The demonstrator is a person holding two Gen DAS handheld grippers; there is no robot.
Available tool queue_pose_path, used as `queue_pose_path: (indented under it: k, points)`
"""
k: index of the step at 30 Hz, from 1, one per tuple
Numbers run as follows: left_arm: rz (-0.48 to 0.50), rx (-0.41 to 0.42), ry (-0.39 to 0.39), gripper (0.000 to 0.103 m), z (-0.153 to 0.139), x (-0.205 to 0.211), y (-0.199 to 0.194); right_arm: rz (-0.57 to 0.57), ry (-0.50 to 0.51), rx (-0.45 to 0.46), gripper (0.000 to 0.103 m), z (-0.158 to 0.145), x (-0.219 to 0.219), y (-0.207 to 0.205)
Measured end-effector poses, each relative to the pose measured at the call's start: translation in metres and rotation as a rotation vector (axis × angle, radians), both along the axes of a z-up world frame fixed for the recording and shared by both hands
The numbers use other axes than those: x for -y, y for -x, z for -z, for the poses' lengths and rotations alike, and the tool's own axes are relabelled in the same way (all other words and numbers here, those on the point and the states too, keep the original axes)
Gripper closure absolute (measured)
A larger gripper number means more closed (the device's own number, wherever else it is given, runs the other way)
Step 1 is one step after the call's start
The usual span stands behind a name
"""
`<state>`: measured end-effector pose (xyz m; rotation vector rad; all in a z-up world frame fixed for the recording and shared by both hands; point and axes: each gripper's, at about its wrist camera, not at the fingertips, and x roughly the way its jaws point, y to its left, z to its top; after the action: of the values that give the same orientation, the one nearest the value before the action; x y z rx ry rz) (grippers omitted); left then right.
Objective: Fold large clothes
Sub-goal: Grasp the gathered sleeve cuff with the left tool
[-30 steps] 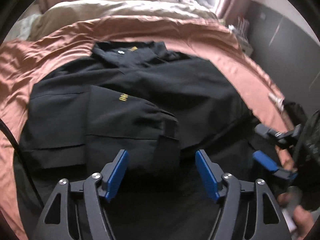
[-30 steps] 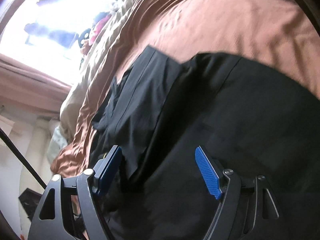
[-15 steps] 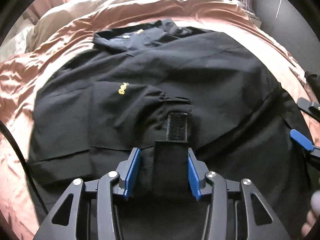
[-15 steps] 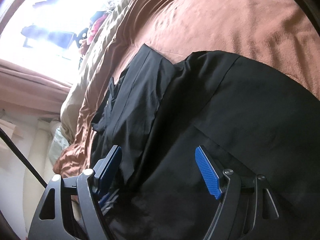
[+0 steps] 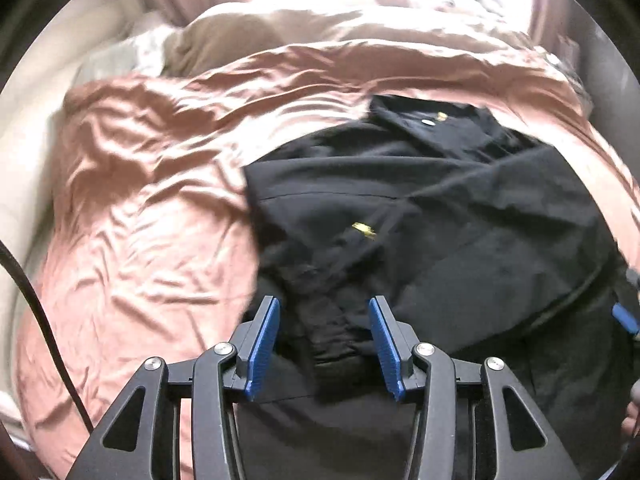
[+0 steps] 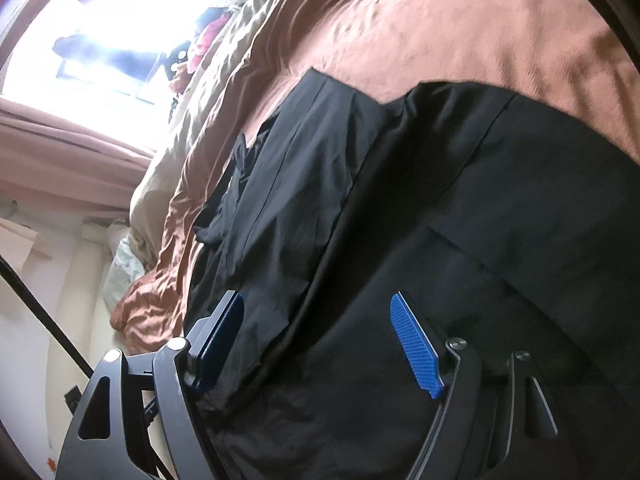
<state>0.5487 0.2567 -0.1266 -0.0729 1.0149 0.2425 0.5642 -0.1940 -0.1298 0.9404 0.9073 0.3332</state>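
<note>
A large black jacket with small gold marks lies spread on a copper-pink bedspread. In the left wrist view my left gripper is shut on the jacket's sleeve cuff, and the bunched sleeve runs up from the pads toward the chest. In the right wrist view my right gripper stands open low over the jacket's lower part; dark cloth lies under its wide-apart pads, not pinched. A blue pad of the right gripper shows at the right edge of the left wrist view.
Beige bedding is heaped at the far end of the bed under a bright window with pink curtains. A black cable hangs at the left. Bare bedspread lies left of the jacket.
My left gripper closed on the sleeve cuff, then swung left with it, so the sleeve now bunches and more bare bedspread shows. The right gripper stayed open in place.
</note>
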Motion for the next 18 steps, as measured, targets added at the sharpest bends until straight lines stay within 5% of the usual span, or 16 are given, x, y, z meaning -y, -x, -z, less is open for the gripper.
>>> queue_pose_path:
  k: [5,12,14,15,18]
  points:
    - [-0.070,-0.008,0.129,0.038,0.019,-0.029,0.002,-0.004,-0.027,-0.022,0.028,0.011,0.001,-0.010]
    - [-0.098,-0.093,0.275,0.038,0.081,-0.026,-0.007,-0.007,-0.061,-0.033,0.057,0.021,0.003,-0.019]
    - [-0.102,-0.103,0.299,0.043,0.090,-0.022,-0.007,0.003,-0.077,-0.044,0.061,0.025,0.006,-0.020]
    - [-0.099,-0.098,0.308,0.055,0.091,-0.019,-0.005,0.011,-0.086,-0.047,0.062,0.027,0.008,-0.021]
    - [-0.087,-0.087,0.225,0.073,0.081,-0.009,-0.001,0.035,-0.089,-0.046,0.063,0.027,0.013,-0.018]
